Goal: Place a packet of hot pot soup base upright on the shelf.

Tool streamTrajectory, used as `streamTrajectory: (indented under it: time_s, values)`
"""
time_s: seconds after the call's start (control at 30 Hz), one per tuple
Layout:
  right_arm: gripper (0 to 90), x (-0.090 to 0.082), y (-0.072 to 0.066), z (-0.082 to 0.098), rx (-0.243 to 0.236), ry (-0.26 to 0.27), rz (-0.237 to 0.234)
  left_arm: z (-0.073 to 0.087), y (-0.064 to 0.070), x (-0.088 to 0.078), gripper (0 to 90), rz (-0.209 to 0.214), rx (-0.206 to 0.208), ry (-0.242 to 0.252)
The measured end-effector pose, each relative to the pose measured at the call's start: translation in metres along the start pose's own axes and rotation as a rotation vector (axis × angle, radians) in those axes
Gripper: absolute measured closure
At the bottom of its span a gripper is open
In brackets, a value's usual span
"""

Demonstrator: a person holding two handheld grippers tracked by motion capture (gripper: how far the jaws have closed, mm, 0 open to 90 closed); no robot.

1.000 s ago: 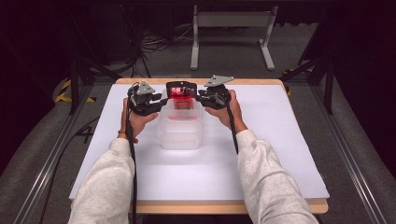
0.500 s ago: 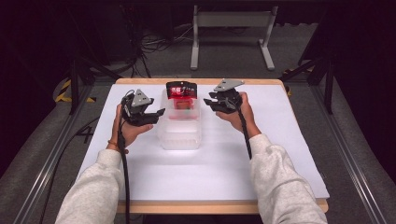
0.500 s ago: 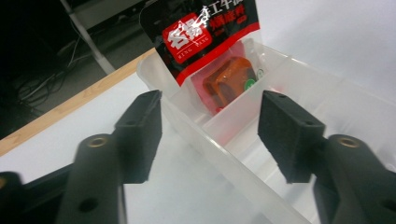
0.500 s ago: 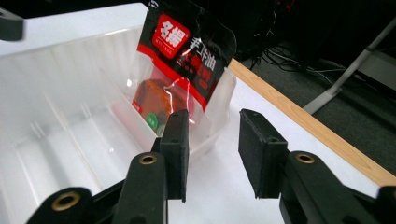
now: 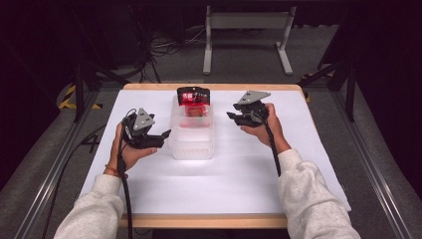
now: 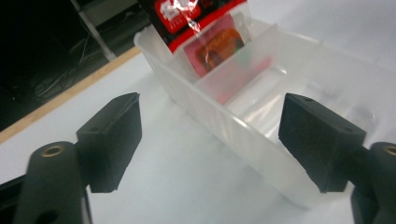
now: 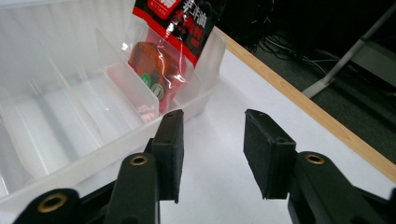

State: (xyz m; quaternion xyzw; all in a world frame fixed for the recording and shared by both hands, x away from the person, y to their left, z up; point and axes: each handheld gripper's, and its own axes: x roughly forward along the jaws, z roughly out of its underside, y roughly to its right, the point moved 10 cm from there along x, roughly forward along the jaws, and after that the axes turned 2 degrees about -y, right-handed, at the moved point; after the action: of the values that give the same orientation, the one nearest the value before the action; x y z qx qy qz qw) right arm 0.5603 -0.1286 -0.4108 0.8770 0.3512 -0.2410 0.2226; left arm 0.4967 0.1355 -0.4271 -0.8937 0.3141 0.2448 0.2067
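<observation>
Jaws of both the left gripper [image 5: 158,137] and the right gripper [image 5: 235,116] stand open and empty beside the clear bin [image 5: 193,144], whose far compartment holds the red snack packet [image 5: 193,97], so placing seems done, and next probably is only retreat

Cut off, blurred and hidden parts

In the left gripper view the red-and-black snack packet [image 6: 201,28] runs off the top edge, its print too blurred to read, and the translucent plastic bin [image 6: 243,140] passes behind the right-hand jaw and out at the right edge. In the right gripper view the packet's top is again cut by the top edge; its lettering is partly visible but unreadable, and the bin leaves the frame at left. In the high view the person's sleeves [image 5: 308,199] are cut by the bottom edge, and the packet's lower part sits hidden behind the bin's cloudy wall.
</observation>
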Motion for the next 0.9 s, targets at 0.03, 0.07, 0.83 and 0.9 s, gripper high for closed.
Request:
streamTrajectory:
  time_s: [0.03,0.07,0.83,0.9]
  values:
    - [57.9,-0.001,0.001,0.001,0.002,-0.002,-0.001,0.003,0.002,-0.002,20.1,0.003,0.008,0.000]
    - [57.4,-0.003,0.002,0.003,0.001,0.000,0.002,0.005,0.004,-0.003,19.6,0.003,0.008,0.000]
    - [42.0,-0.025,0.001,0.026,-0.040,-0.055,-0.007,0.066,0.040,-0.017,12.6,0.058,-0.010,-0.049]
    - [41.2,-0.026,0.001,0.029,-0.044,-0.063,-0.008,0.069,0.041,-0.017,12.4,0.057,-0.009,-0.053]
